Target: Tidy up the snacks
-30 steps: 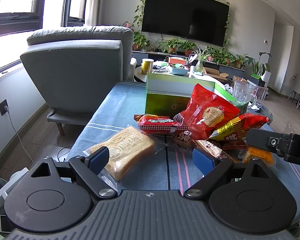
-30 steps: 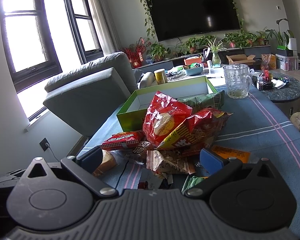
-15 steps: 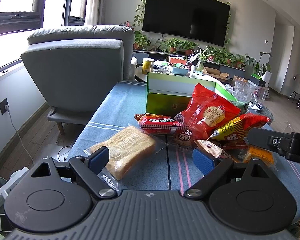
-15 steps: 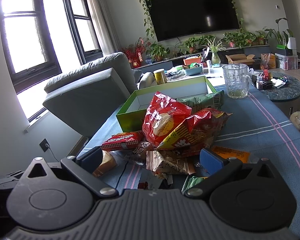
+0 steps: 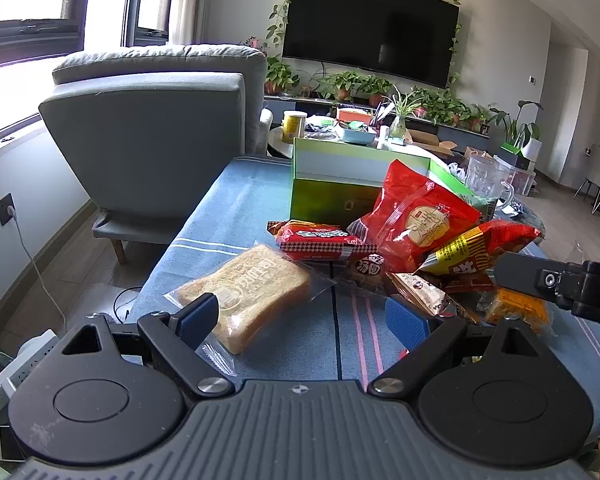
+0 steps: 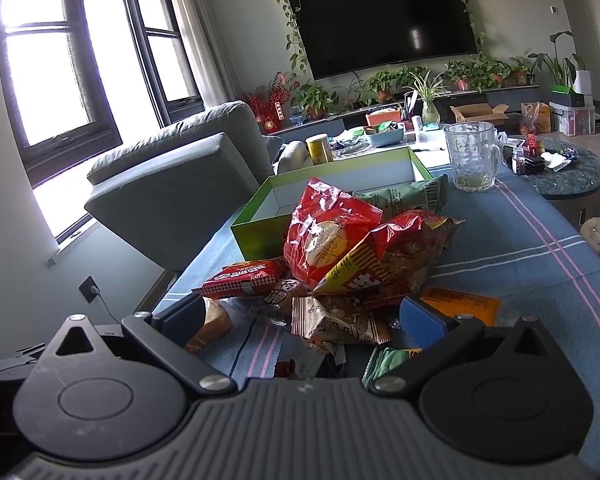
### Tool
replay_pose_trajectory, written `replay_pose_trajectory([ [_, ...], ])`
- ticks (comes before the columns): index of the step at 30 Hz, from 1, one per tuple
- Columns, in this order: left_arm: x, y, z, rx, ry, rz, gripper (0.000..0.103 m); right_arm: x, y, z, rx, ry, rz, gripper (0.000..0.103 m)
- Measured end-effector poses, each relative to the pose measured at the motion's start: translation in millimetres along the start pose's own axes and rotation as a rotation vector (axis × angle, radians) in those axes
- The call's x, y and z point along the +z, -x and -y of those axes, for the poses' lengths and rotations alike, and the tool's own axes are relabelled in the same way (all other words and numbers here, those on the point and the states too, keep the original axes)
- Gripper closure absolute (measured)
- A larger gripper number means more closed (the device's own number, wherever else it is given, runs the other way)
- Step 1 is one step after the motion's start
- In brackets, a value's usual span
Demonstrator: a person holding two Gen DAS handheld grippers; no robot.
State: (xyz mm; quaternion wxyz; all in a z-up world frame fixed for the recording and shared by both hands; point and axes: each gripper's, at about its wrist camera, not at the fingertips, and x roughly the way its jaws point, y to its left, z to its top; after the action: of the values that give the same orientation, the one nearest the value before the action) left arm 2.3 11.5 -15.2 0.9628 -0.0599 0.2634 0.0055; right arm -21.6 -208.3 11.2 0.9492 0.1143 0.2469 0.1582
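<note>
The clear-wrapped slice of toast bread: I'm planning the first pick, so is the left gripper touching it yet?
Cannot tell. In the left wrist view the left gripper is open, and one blue pad overlaps the clear-wrapped toast slice, showing no plain contact or gap.

Woven blue cloth (image 6: pixel 520 256) over desk, matt. Glossy crinkled red snack bag (image 6: pixel 324 236), centre frame. Clear film around bread slice (image 5: pixel 248 292). Textured glass mug (image 6: pixel 472 156), upper right. Matt green cardboard box (image 6: pixel 260 228).

tablecloth (image 6: pixel 520 256): blue, pink and white stripes
open cardboard box (image 6: pixel 260 228): lime green outside, white inside
large crinkled snack bag (image 6: pixel 324 236): red, pale round emblem
armchair (image 5: pixel 152 132): grey
</note>
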Motion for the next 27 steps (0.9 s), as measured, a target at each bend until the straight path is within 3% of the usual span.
replay_pose_trajectory([
  [12, 8.7, -6.0, -16.8, 0.030, 0.033, 0.024, 0.013, -0.5, -1.0, 0.6, 0.000, -0.002, -0.002, 0.022],
  [17, 19.5, -28.6, -41.7, 0.107, 0.062, 0.038, 0.014, -2.2, -3.6, 2.4, 0.001, -0.005, -0.011, 0.022],
  [22, 14.2, -54.7, -60.0, 0.060, 0.088, -0.053, 0.021, -3.9, -9.1, 2.7, 0.001, -0.005, -0.026, 0.022],
  [27, -3.1, -65.9, -60.0, 0.066, 0.076, -0.131, 0.033, -5.8, -16.3, 0.7, 0.004, -0.001, -0.048, 0.022],
])
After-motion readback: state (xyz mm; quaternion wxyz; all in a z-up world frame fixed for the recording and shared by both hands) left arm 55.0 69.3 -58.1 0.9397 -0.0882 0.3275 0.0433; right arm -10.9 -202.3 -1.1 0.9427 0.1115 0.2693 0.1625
